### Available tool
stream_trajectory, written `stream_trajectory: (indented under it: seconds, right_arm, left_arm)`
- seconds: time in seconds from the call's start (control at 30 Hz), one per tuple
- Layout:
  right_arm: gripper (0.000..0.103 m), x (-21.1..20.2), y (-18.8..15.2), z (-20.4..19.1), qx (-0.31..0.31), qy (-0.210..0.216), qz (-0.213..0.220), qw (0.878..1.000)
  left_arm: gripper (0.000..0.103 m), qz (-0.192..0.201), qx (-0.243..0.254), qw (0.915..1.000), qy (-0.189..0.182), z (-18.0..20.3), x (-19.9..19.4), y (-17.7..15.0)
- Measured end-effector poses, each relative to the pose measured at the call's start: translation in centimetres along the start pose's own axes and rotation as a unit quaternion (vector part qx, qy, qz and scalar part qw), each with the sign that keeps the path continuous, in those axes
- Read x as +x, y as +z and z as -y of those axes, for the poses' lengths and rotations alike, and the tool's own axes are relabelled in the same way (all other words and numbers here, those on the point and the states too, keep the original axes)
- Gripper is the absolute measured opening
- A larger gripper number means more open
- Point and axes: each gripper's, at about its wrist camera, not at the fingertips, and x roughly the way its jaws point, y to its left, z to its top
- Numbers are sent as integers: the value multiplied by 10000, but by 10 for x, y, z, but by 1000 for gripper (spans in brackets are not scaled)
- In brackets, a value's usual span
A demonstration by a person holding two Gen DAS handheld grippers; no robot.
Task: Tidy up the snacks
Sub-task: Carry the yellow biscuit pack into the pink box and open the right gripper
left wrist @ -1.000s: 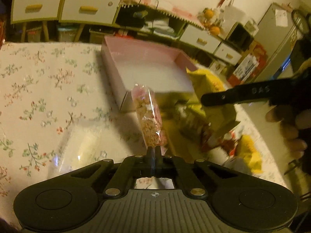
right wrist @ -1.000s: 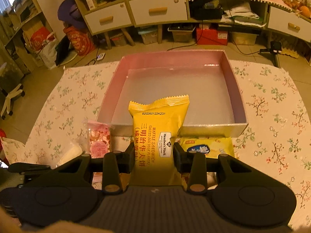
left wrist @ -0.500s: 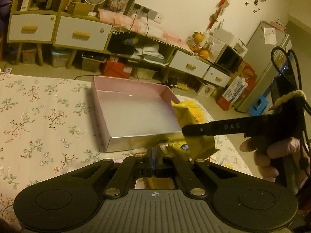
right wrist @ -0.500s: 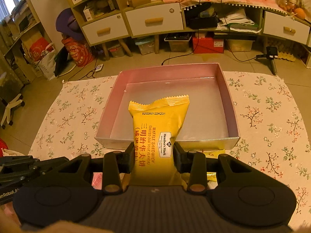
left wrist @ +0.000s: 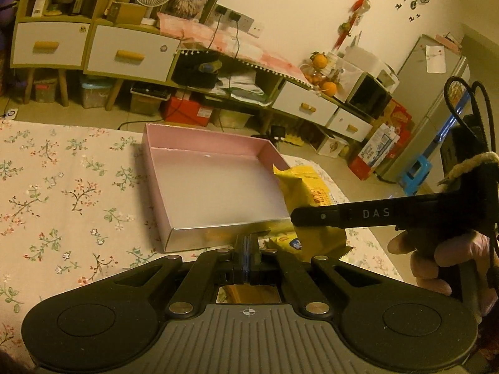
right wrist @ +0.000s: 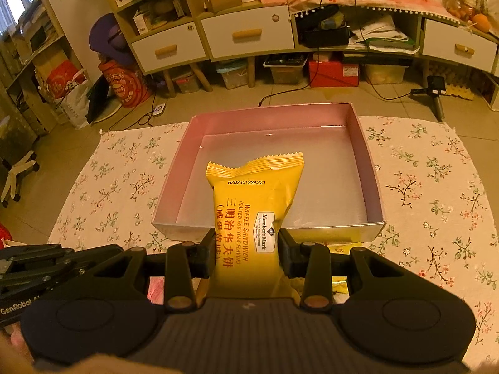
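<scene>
Floral cloth (right wrist: 436, 187), right tongs (right wrist: 247, 251) tilted down, gripping yellow packet (right wrist: 254, 205).

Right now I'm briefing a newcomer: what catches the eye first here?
The yellow snack pack, clamped upright in the right gripper, just before the pink box's near wall. Behind it the pink box sits empty on the floral cloth. The left gripper is shut.
</scene>
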Motion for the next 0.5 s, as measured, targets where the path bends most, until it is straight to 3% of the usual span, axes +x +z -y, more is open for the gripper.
stream_trajectory:
  seconds: [0.5]
  right_arm:
    - [36,2,3,2,9,-58,33,10000]
  left_arm:
    - [0,-28,20,9999,135,1,7,5]
